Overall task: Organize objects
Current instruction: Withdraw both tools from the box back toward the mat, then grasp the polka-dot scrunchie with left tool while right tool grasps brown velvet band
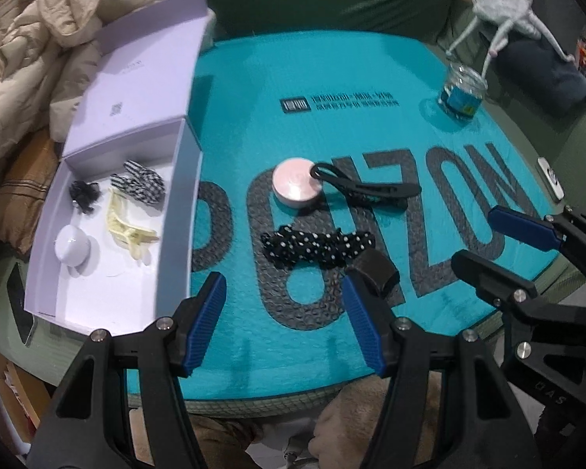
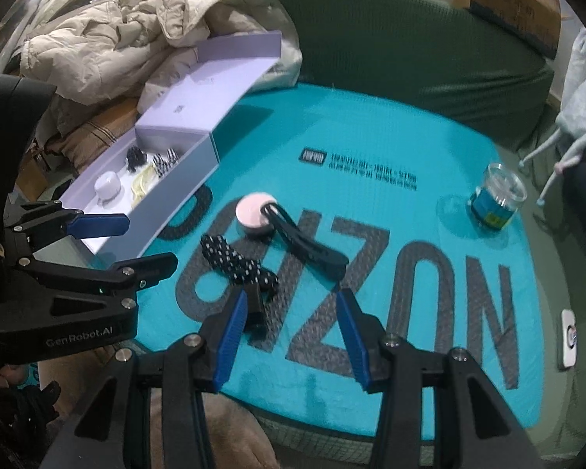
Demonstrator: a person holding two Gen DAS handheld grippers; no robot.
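Left hand-held gripper (image 1: 285,320): I see its jaws standing apart with nothing between them, hovering over the near edge of the teal mat (image 1: 429,148).
Right hand-held gripper (image 2: 291,336): my view shows the jaws parted and empty, just short of the dotted scrunchie.
Dotted scrunchie (image 1: 316,248): black with white spots, lying on the mat near both grippers, touched by neither.
Dark band (image 1: 379,269): small, just beside the scrunchie's near end.
Pink round tin (image 1: 297,185): on the mat beyond the scrunchie.
Black hair clip (image 1: 367,189): its looped end rests against the tin.
Lilac box (image 1: 175,203): open at the mat's left edge, holding a checked scrunchie (image 1: 138,181), a black lace scrunchie (image 1: 84,193), a yellow claw clip (image 1: 127,224) and a white round case (image 1: 72,250).
Glass jar (image 1: 461,92): upright at the mat's far right corner.
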